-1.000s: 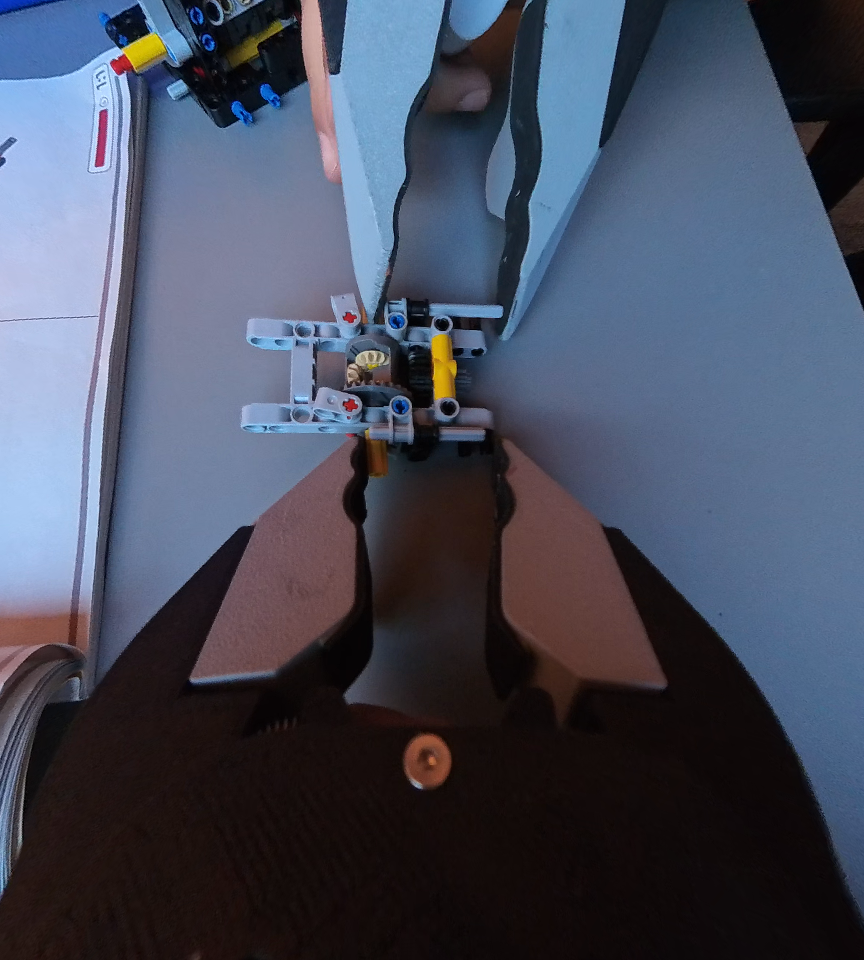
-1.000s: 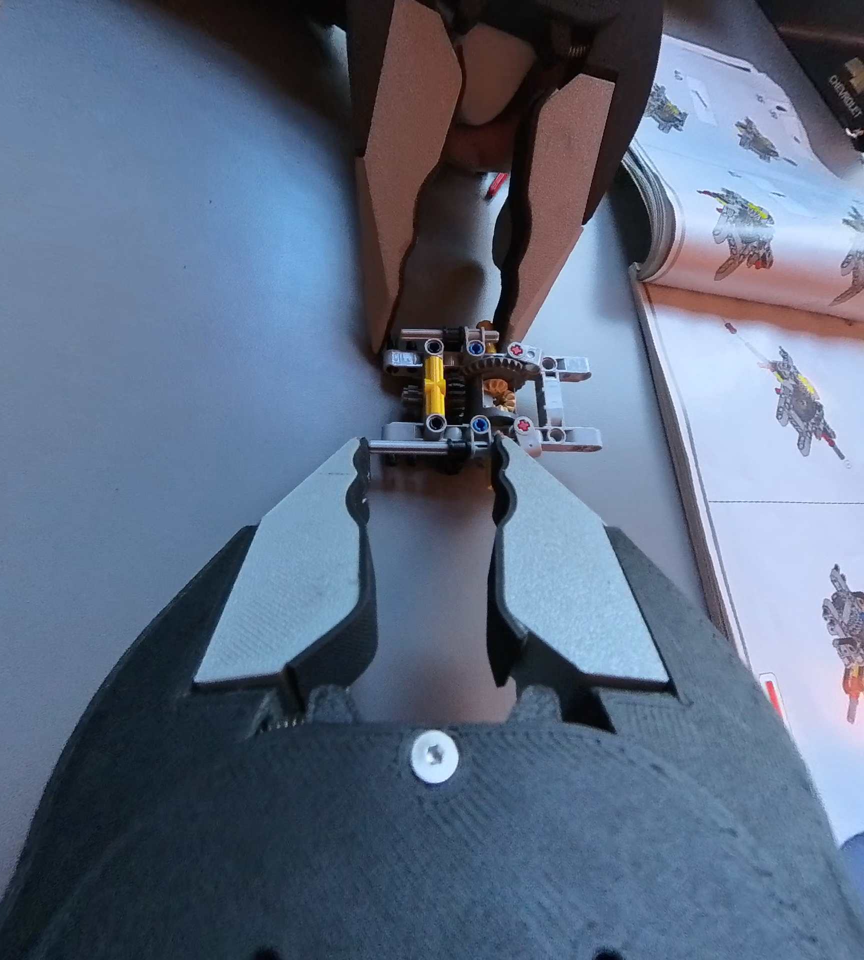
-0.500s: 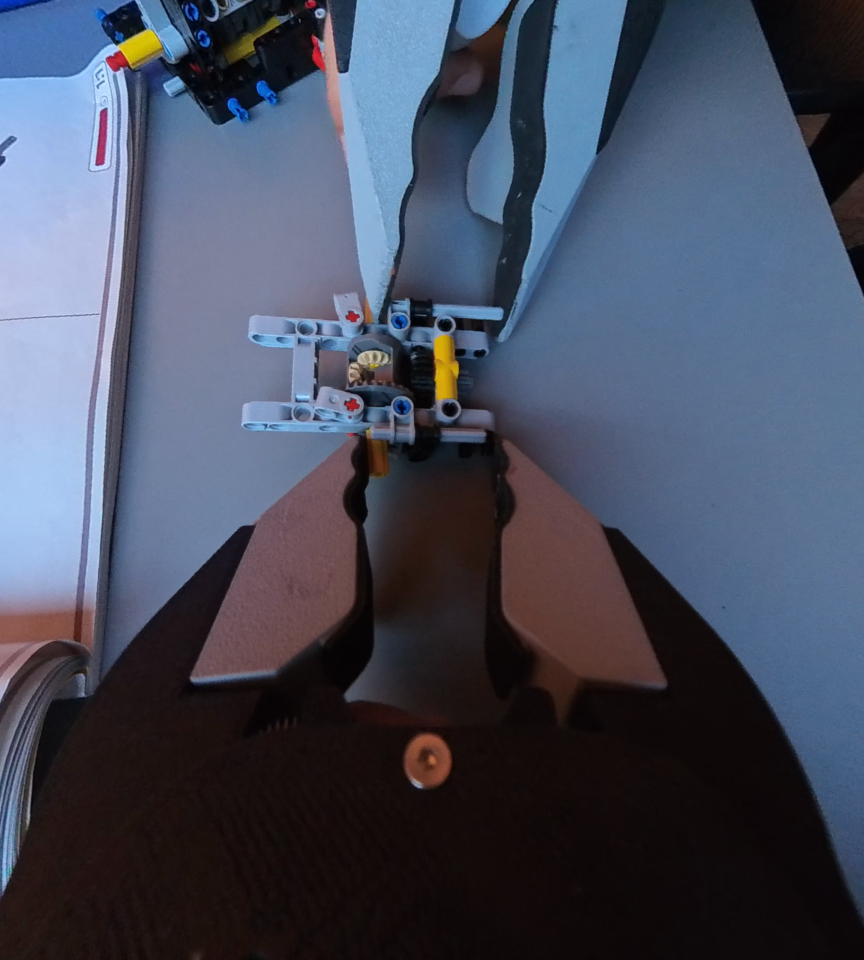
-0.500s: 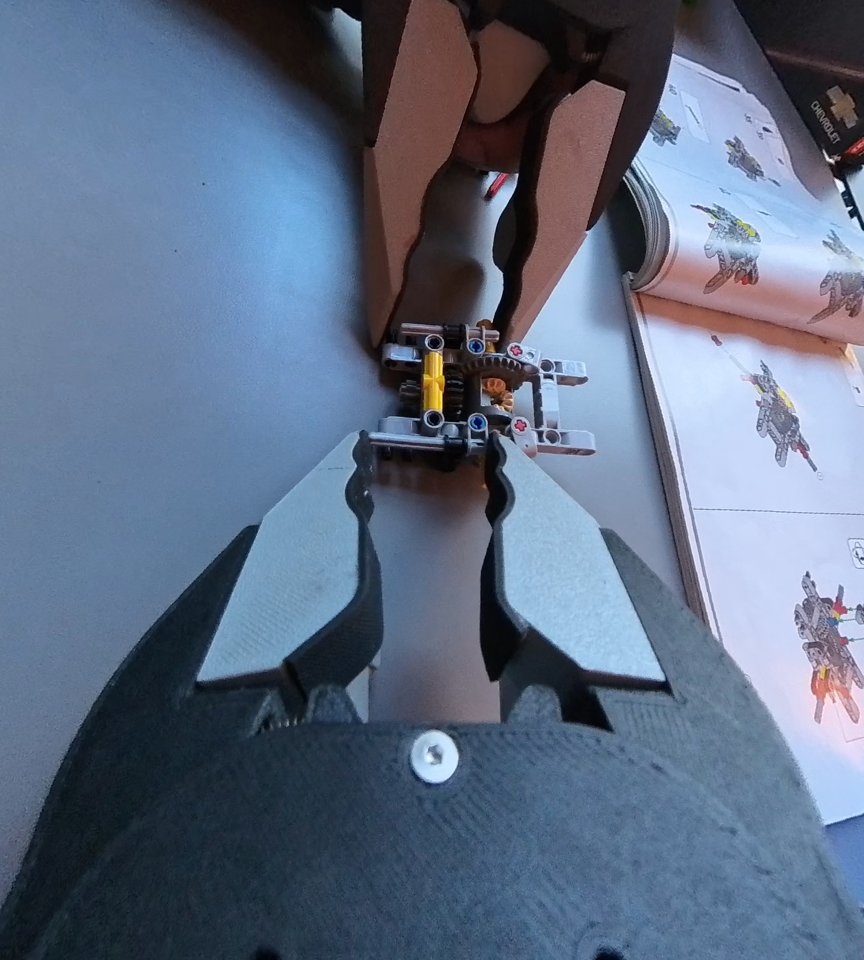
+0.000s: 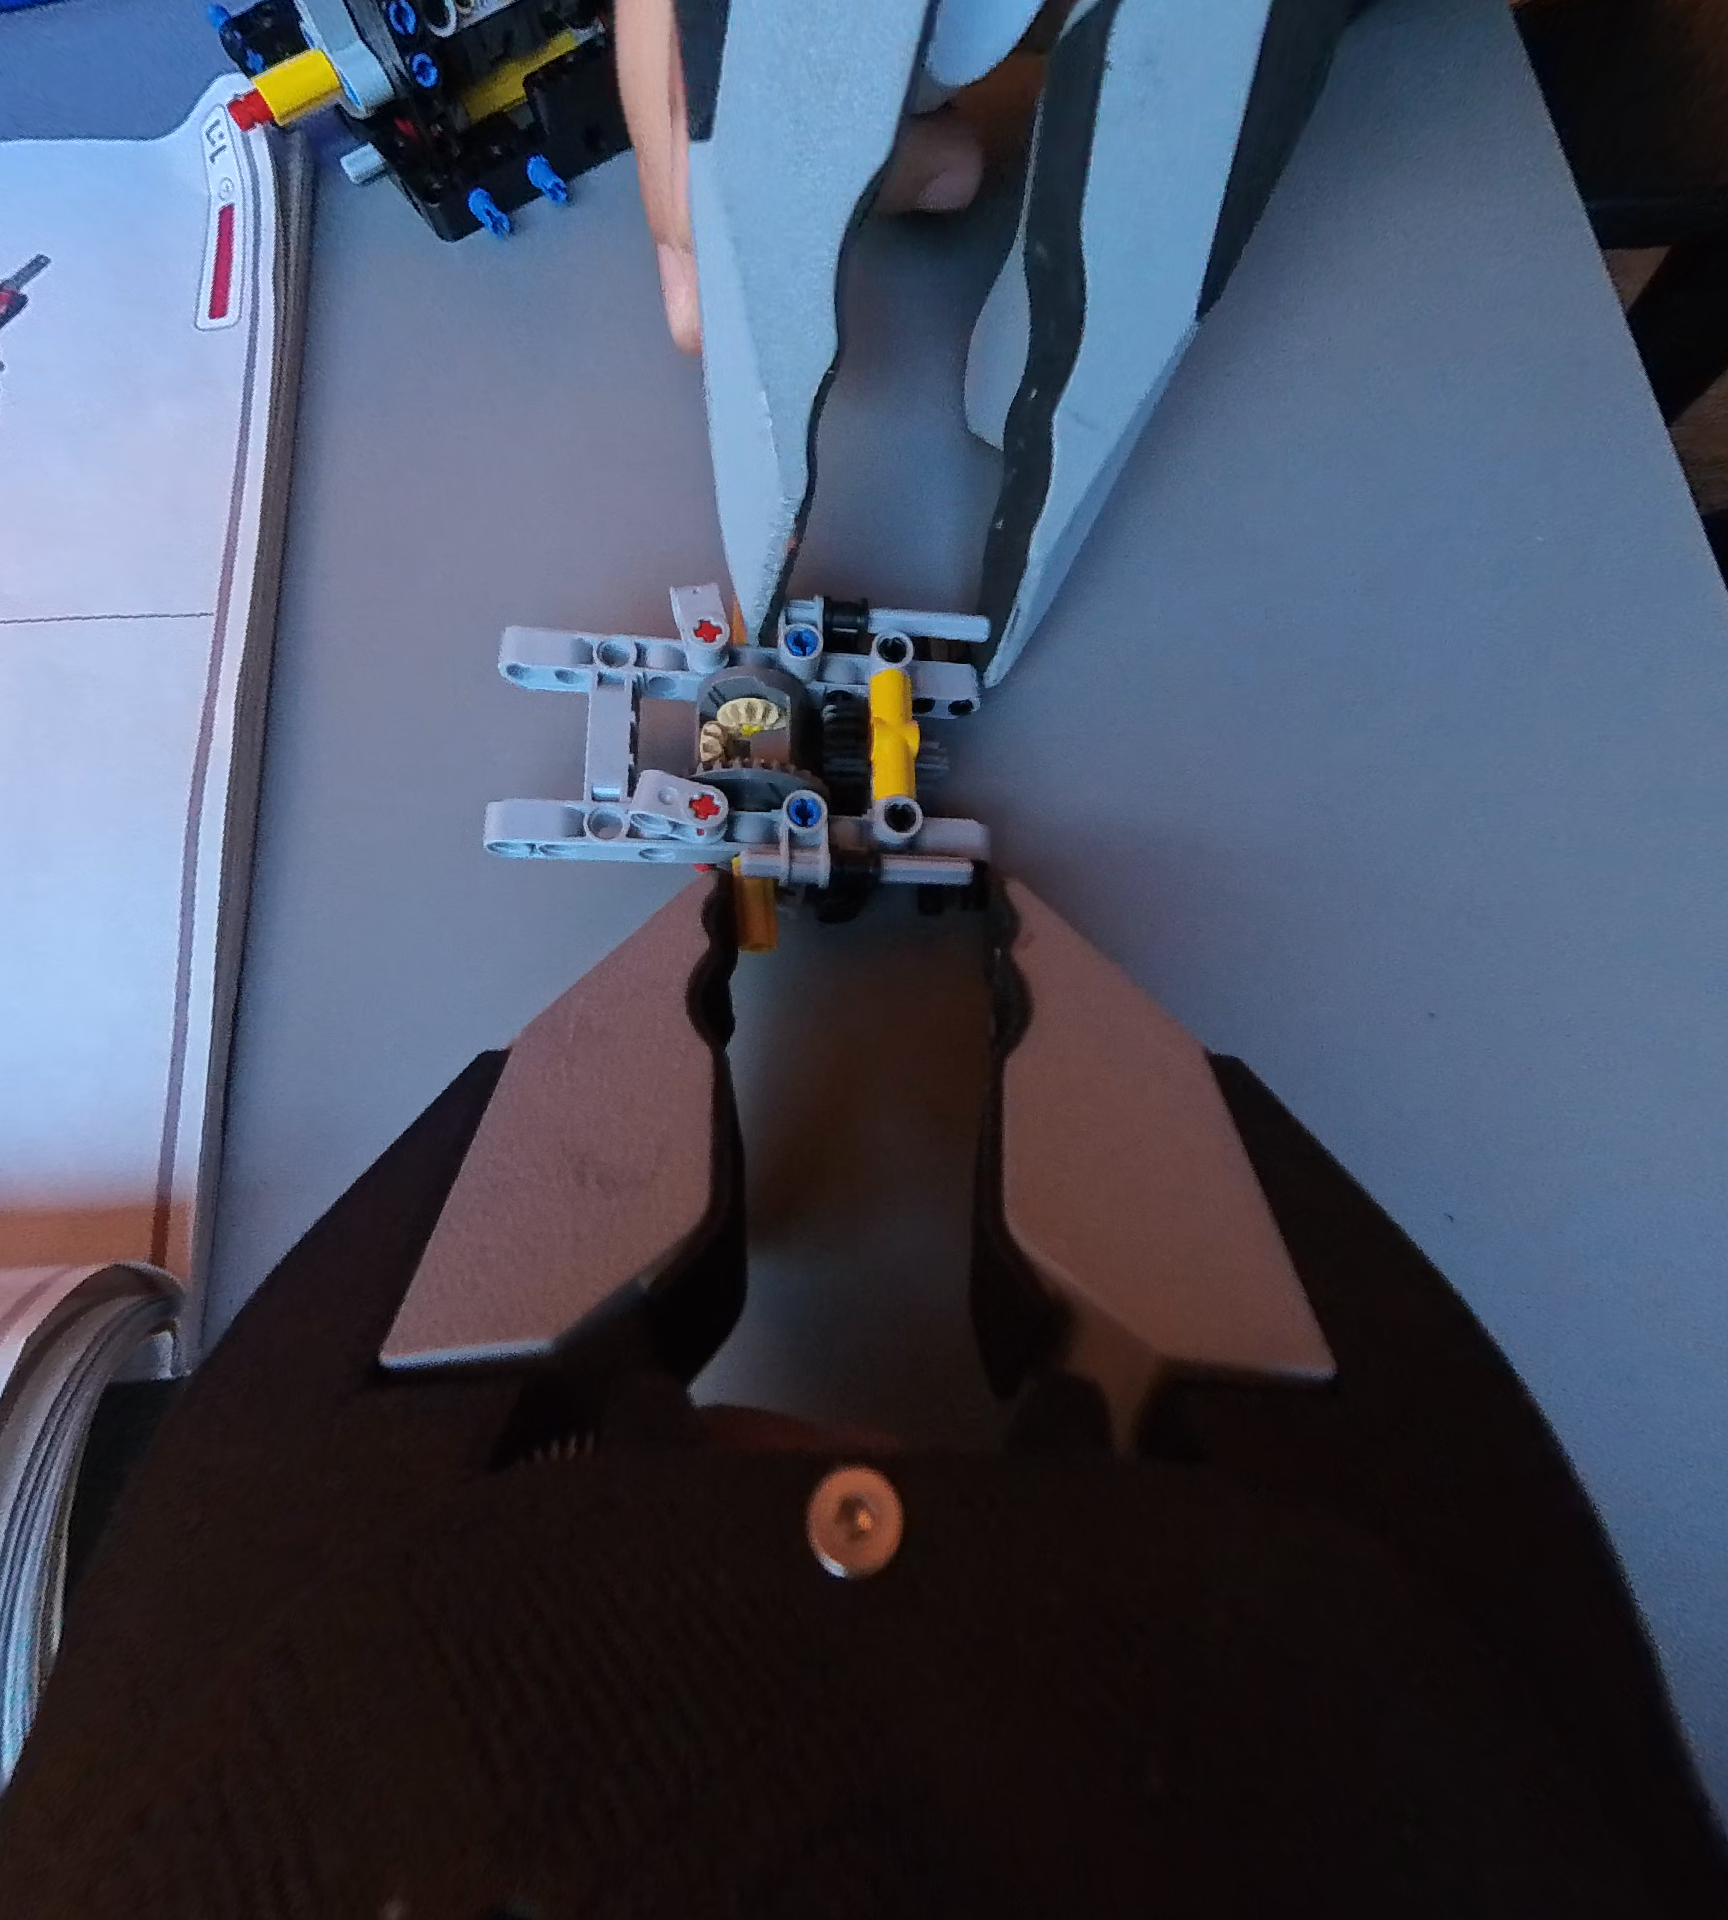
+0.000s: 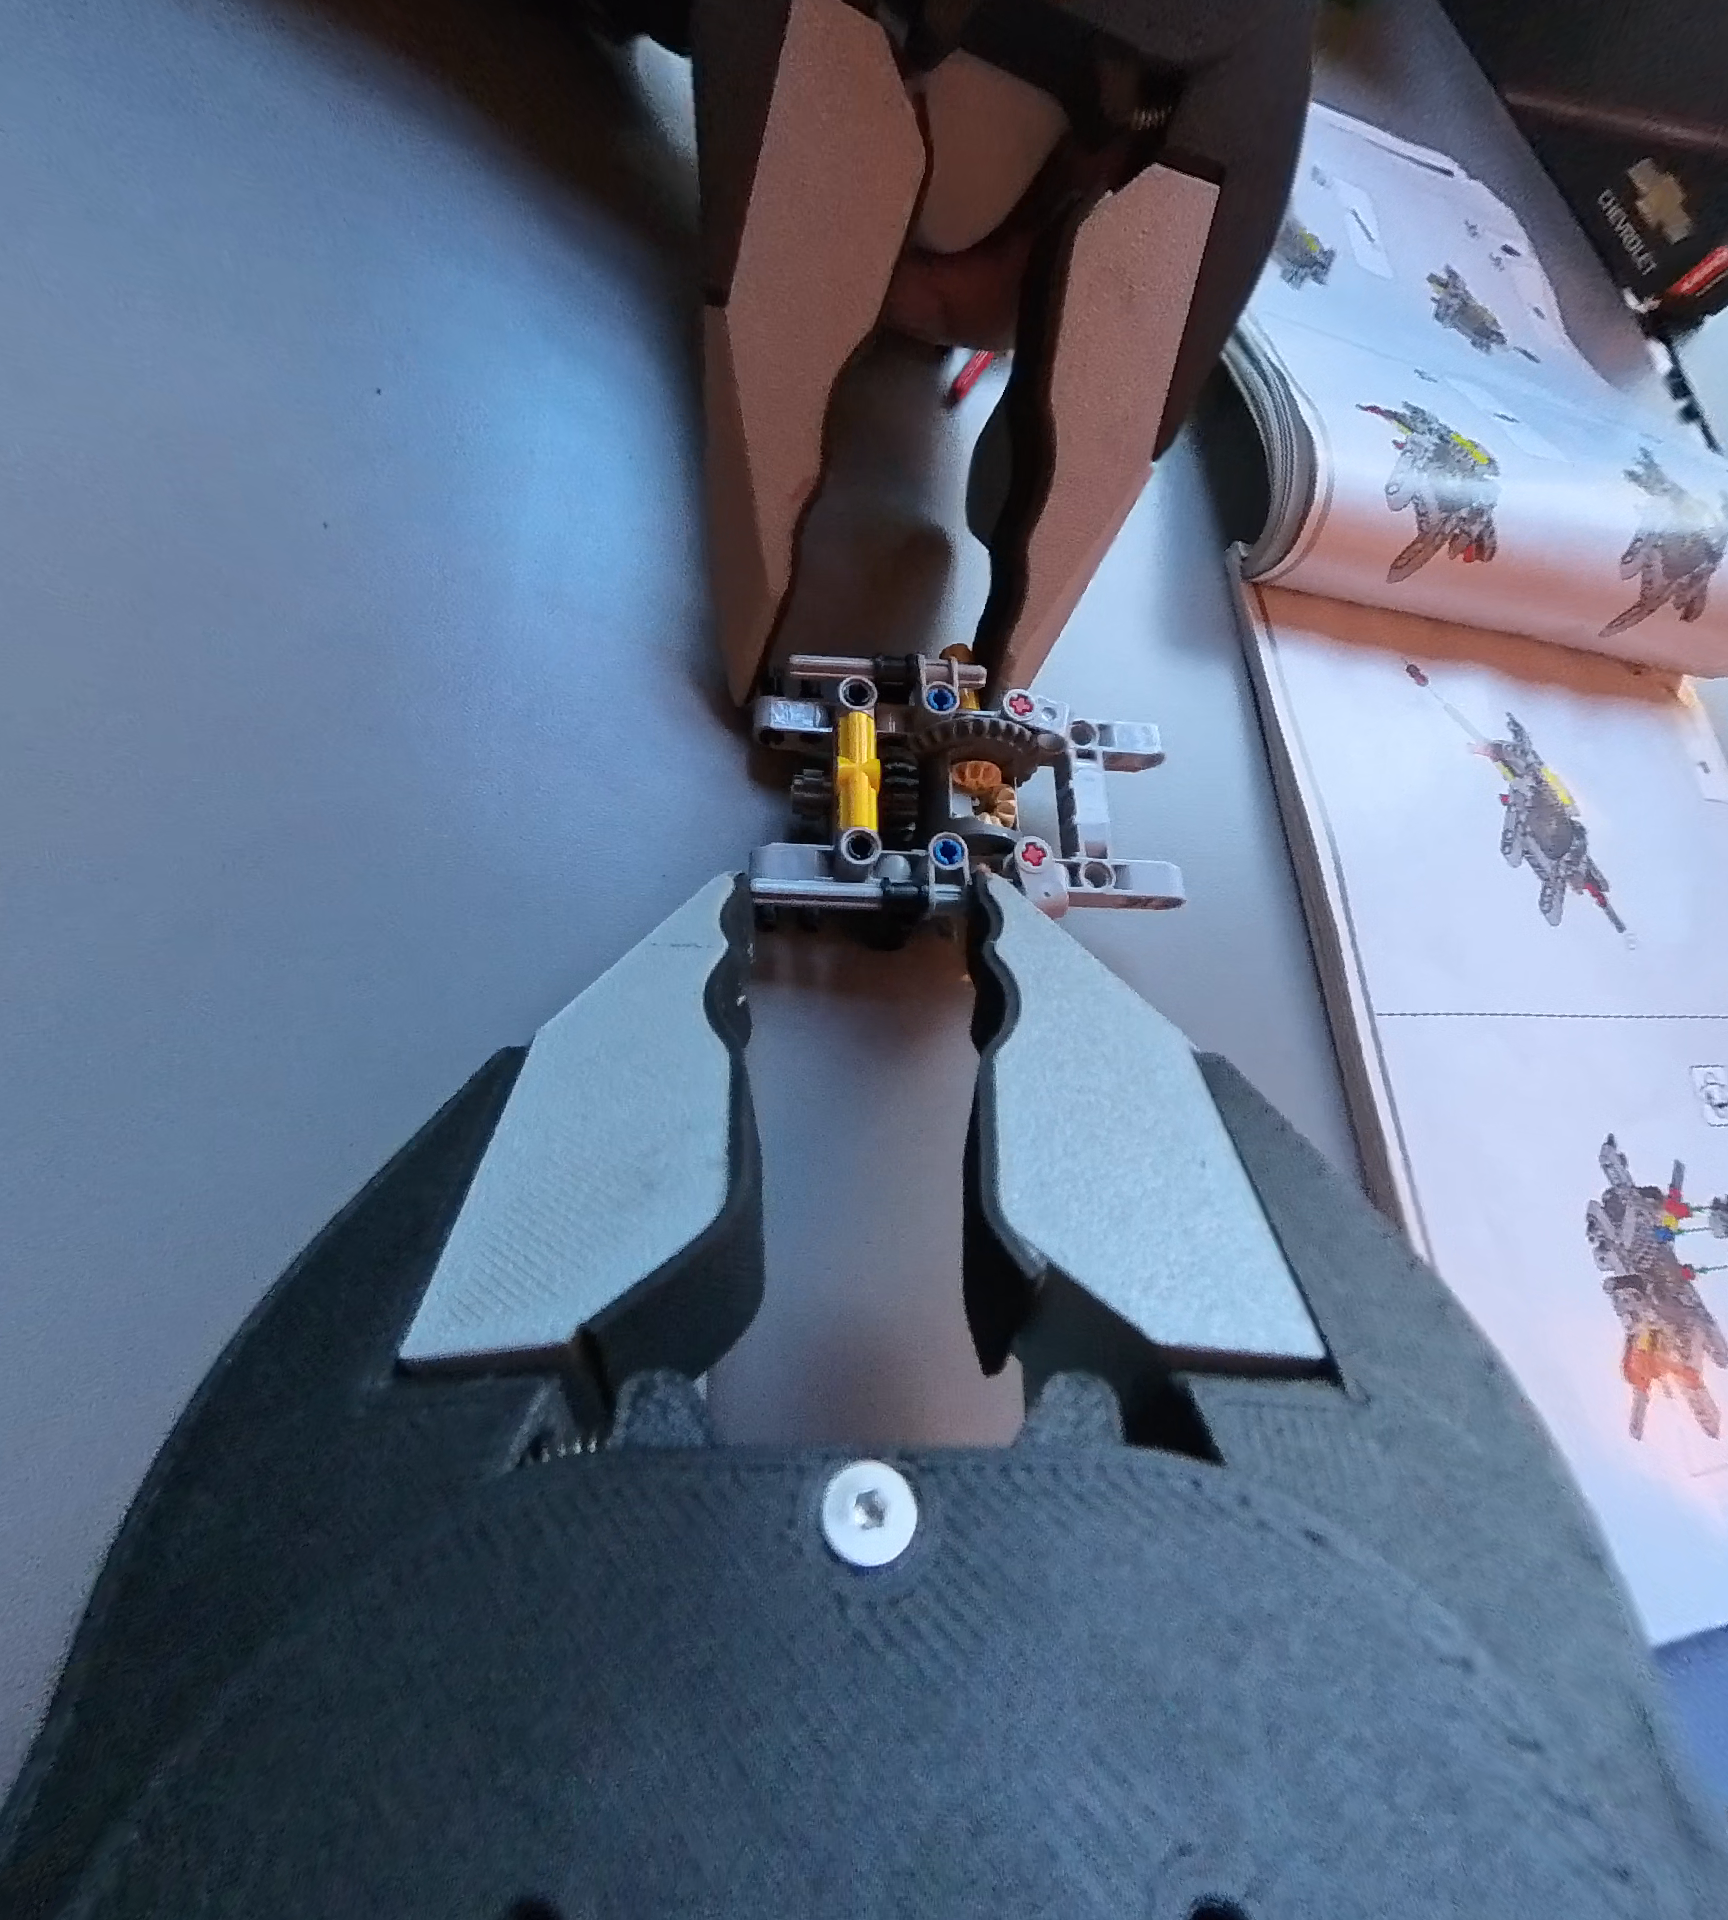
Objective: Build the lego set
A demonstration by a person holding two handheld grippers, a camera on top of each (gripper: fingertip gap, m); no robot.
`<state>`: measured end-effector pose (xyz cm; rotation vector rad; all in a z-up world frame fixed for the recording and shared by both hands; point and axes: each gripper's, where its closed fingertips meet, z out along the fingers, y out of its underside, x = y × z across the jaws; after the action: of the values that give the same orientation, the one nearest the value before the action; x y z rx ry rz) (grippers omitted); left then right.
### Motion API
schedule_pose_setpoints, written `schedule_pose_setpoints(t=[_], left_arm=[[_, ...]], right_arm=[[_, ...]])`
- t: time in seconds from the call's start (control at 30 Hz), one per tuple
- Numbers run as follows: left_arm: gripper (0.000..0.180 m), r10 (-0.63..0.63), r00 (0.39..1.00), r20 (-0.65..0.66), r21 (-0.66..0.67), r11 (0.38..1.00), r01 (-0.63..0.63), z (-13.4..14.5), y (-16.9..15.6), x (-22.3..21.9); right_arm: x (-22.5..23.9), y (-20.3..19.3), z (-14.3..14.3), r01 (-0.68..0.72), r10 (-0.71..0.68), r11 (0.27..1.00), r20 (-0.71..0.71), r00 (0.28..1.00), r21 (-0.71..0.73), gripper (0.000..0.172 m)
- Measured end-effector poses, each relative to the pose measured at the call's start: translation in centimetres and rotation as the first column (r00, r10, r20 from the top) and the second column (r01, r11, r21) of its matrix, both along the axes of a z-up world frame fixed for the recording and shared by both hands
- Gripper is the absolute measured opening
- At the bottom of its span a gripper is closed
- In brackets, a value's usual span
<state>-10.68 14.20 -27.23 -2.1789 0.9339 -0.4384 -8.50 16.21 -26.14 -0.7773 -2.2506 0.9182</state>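
A small grey brick-built gear assembly (image 5: pixel 735 748) with a yellow axle piece, black and tan gears and blue pins lies flat on the grey table (image 5: pixel 1307 935). My left gripper (image 5: pixel 855 914), with brown pads, is closed on the assembly's near edge, its tips against the ends of the short grey axle section. My right gripper (image 6: pixel 860 904), with grey pads, is closed on the opposite edge of the assembly (image 6: pixel 953 790). Each gripper shows across from the other: the right gripper is in the left wrist view (image 5: pixel 881 623), and the left gripper is in the right wrist view (image 6: pixel 870 675).
An open instruction booklet (image 5: pixel 60 520) lies left of the assembly; it also shows in the right wrist view (image 6: pixel 1566 935). A larger black, yellow and blue build (image 5: pixel 465 94) stands at the far left. A dark box (image 6: pixel 1670 156) sits behind the booklet. The table edge (image 5: pixel 1670 644) runs on the right. Left tips to right tips: about 4 cm.
The right gripper's fingers have closed in onto the ends of the assembly's far edge. The left gripper and the assembly have stayed in place.
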Motion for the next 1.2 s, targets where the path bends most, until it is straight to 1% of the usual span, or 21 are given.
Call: schedule_pose_setpoints(t=[0.07,0.13,0.2,0.27,0.37,0.53,0.67,0.77,0.93,1.03,1.13,1.2], left_arm=[[0.046,0.0,1.0,-0.008,0.006,1.0,0.0,0.0,0.0,0.0],[0.046,0.0,1.0,-0.005,0.003,1.0,0.0,0.0,0.0,0.0],[0.046,0.011,1.0,-0.007,0.005,1.0,-0.011,0.0,0.1,-0.1],[0.046,0.014,1.0,-0.01,0.007,1.0,-0.014,0.0,0.1,-0.2],[0.046,0.029,1.0,-0.012,0.007,1.0,-0.029,0.0,0.1,-0.2],[0.057,0.08,0.997,-0.021,0.006,0.997,-0.08,0.0,-0.6,-0.8],[0.059,0.096,0.995,-0.037,0.003,0.995,-0.096,0.0,-1.3,-1.3],[0.059,0.09,0.994,-0.066,0.041,0.995,-0.087,0.1,-1.5,-1.3],[0.054,0.055,0.994,-0.089,0.101,0.994,-0.046,0.3,-1.1,-0.8],[0.048,0.028,0.996,-0.087,0.105,0.994,-0.019,0.3,-1.0,-0.5],[0.039,0.038,0.993,-0.111,0.135,0.991,-0.023,0.3,-0.7,-0.8],[0.035,0.05,0.992,-0.116,0.141,0.989,-0.033,0.3,-0.6,-0.9]], right_arm=[[0.0,0.0,0.1,0.004,-0.003,1.0,-0.027,1.0,0.029,0.039],[0.0,-0.1,0.7,0.009,-0.008,1.0,-0.065,0.998,0.017,0.04],[-0.1,0.0,1.8,0.025,-0.029,0.999,-0.107,0.994,-0.039,0.047],[-0.1,0.2,3.1,0.034,-0.051,0.993,-0.148,0.988,-0.111,0.046],[0.0,0.7,3.4,0.052,-0.075,0.985,-0.136,0.988,-0.163,0.045],[-0.1,0.3,3.3,0.067,-0.087,0.987,-0.133,0.987,-0.145,0.045],[-0.7,-1.5,2.8,0.056,-0.068,0.993,-0.119,0.991,-0.1,0.048],[-1.5,-2.8,2.3,0.051,-0.054,0.998,-0.118,0.992,-0.034,0.048],[-2.5,-3.3,1.0,0.057,-0.052,0.997,-0.09,0.995,0.053,0.042],[-2.8,-3.1,0.9,0.048,-0.042,0.996,-0.08,0.996,0.071,0.031],[-2.5,-3.3,1.1,0.012,-0.01,0.999,-0.057,0.998,0.032,0.021],[-2.4,-3.4,1.1,0.006,-0.006,1.0,-0.055,0.998,0.005,0.022]])
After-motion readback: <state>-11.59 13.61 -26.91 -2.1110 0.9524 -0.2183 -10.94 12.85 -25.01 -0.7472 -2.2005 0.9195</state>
